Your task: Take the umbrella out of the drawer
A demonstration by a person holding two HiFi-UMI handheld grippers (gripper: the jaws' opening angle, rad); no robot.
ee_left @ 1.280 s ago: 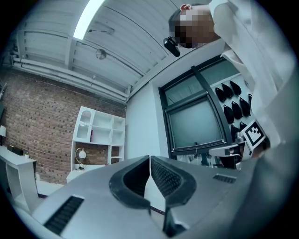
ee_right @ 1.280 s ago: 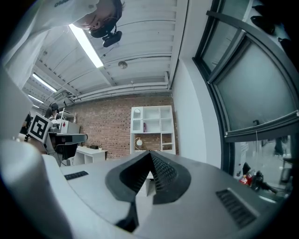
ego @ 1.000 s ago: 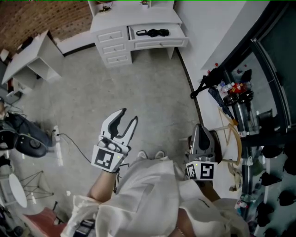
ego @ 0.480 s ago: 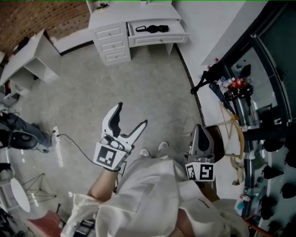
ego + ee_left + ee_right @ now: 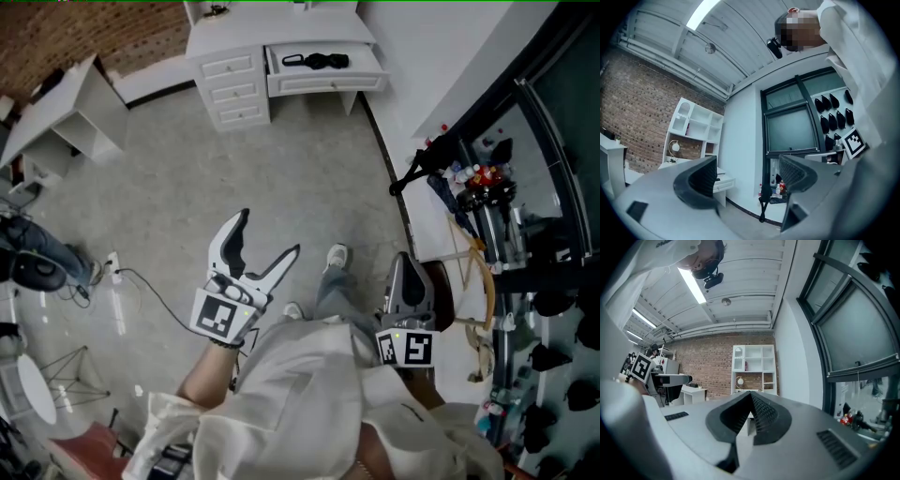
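Black tripod (image 5: 412,174), perhaps, near drawer (image 5: 326,85).

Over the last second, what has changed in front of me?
The left gripper has just been opening its jaws, now wide with nothing between them. A shoe has stepped forward. The right gripper stays shut and empty; the umbrella still lies in the open drawer.

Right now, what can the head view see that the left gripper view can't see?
Only the head view looks down into the open drawer, where the black umbrella lies, and shows the person's shoe. Only the left gripper view shows the ceiling light. Both show the left gripper, whose jaws have just been opening wide with nothing between them, and the white desk.
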